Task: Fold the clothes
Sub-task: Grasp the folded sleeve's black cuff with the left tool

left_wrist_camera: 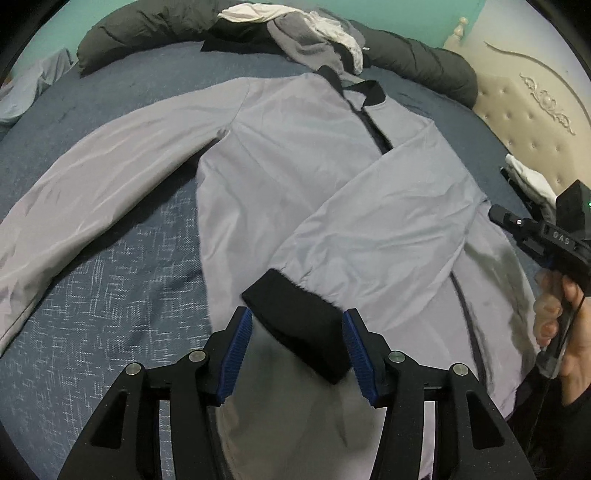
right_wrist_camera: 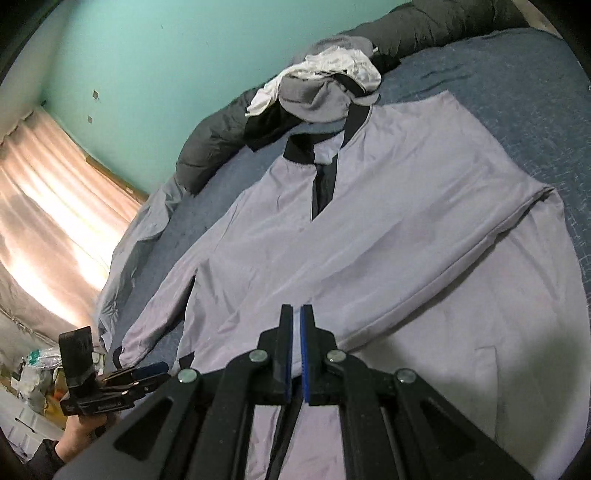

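1. Grey, slightly shiny fabric fills both my views: a jacket (left_wrist_camera: 295, 155) with black collar and zip placket lies face up, spread flat on the blue bedspread (left_wrist_camera: 110, 295).
2. One sleeve (left_wrist_camera: 369, 221) is already folded across the chest, and its black cuff (left_wrist_camera: 299, 321) rests on the jacket body near the hem. In the left wrist view that cuff sits right between my left gripper (left_wrist_camera: 297, 350) fingers.
3. My left gripper's jaws stand wide apart. The cuff lies between the blue pads, but nothing is pinched.
4. My right gripper (right_wrist_camera: 297, 350) has its jaws drawn almost together, with only a thin slit between the pads. I see no cloth caught in it; it hovers over the lower part of the jacket.
5. The other sleeve (left_wrist_camera: 92, 177) lies stretched out sideways on the bedspread, well clear of the body.
6. My judgement: the fold is partly made. One sleeve is in; the outstretched sleeve and the folding of the body remain.
7. A heap of other clothes (right_wrist_camera: 325, 88) sits beyond the collar against a dark puffy coat (left_wrist_camera: 147, 33), so more garments probably wait.
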`<action>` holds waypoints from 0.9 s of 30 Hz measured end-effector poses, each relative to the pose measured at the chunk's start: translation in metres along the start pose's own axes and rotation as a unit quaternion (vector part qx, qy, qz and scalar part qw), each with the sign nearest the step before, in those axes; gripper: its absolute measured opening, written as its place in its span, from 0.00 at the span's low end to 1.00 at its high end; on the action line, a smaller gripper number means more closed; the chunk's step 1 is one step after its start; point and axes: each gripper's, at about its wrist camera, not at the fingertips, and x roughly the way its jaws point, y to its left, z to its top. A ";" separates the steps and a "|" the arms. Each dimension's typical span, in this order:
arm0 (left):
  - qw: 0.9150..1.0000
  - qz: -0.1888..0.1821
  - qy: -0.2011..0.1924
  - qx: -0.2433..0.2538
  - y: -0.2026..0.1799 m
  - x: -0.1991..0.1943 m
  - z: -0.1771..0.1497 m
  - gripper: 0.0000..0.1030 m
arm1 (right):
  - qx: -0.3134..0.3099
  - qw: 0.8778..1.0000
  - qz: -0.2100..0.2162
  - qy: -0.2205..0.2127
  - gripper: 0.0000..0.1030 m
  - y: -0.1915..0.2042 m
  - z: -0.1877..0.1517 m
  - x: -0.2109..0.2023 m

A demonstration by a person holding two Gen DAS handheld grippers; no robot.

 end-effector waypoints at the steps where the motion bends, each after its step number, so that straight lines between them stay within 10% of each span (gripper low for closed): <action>1: 1.000 0.000 0.000 0.004 -0.004 -0.001 0.001 0.53 | 0.001 1.000 -0.001 -0.001 0.03 -0.003 -0.001 -0.001; 18: 0.997 0.007 0.058 0.042 -0.041 0.053 -0.014 0.51 | 0.048 0.999 -0.006 -0.024 0.04 -0.038 0.006 -0.021; 27: 1.000 -0.007 0.022 0.019 -0.038 0.028 0.007 0.51 | 0.054 0.998 -0.009 -0.033 0.04 -0.040 0.009 -0.025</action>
